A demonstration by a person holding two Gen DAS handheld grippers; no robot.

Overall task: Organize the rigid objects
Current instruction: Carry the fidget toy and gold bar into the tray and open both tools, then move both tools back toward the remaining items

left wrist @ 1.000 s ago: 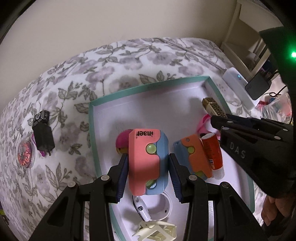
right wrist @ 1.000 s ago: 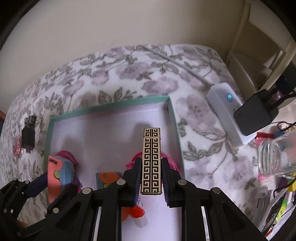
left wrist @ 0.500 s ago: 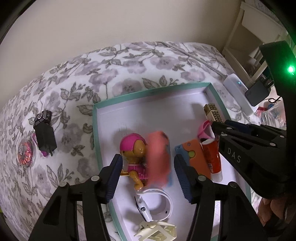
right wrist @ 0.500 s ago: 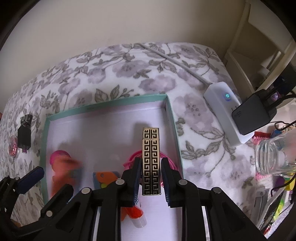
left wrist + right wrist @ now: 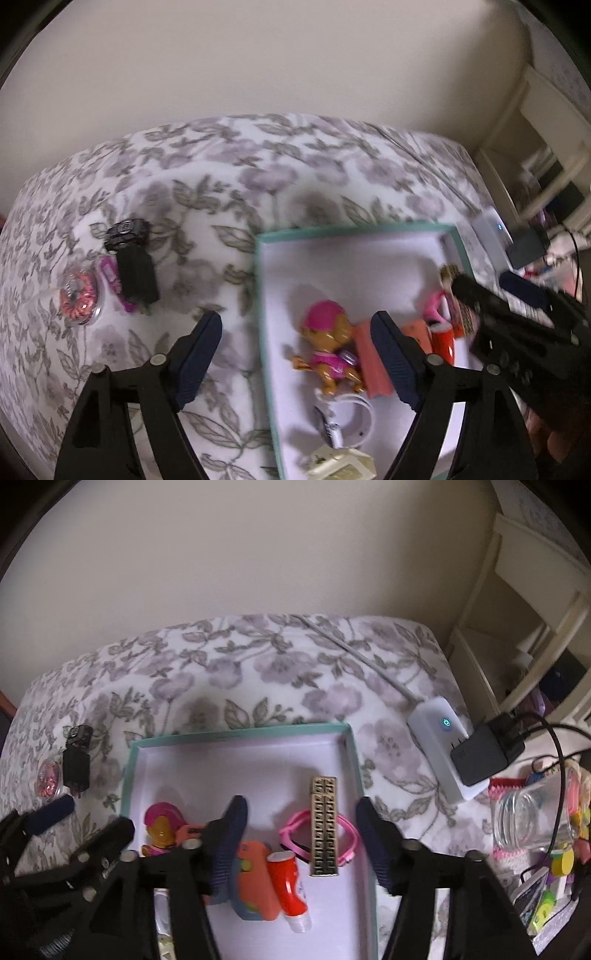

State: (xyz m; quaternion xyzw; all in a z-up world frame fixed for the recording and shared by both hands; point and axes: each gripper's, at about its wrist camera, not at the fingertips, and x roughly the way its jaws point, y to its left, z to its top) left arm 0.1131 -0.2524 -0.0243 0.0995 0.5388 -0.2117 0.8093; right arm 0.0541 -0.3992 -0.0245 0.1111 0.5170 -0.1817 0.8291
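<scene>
A bed with a floral cover [image 5: 258, 672] stands against a plain wall. Nearest, the right gripper [image 5: 299, 834] now stands with jaws apart; the gold patterned bar [image 5: 325, 827] it clamped a second ago lies released across a pink bracelet [image 5: 347, 830] in the teal-rimmed box [image 5: 240, 733]. The left gripper [image 5: 295, 354] is also spread wide, its pink block [image 5: 373, 362] dropped beside the toy figure [image 5: 325, 347]. Both placements appear complete. Farther left, a black adapter [image 5: 135, 271] and a round pink case [image 5: 79, 297] remain outside the box, probably next.

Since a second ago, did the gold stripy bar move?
Yes. The gold bar left the right gripper, whose jaws are open, and lies across the pink bracelet by the box's right wall.
</scene>
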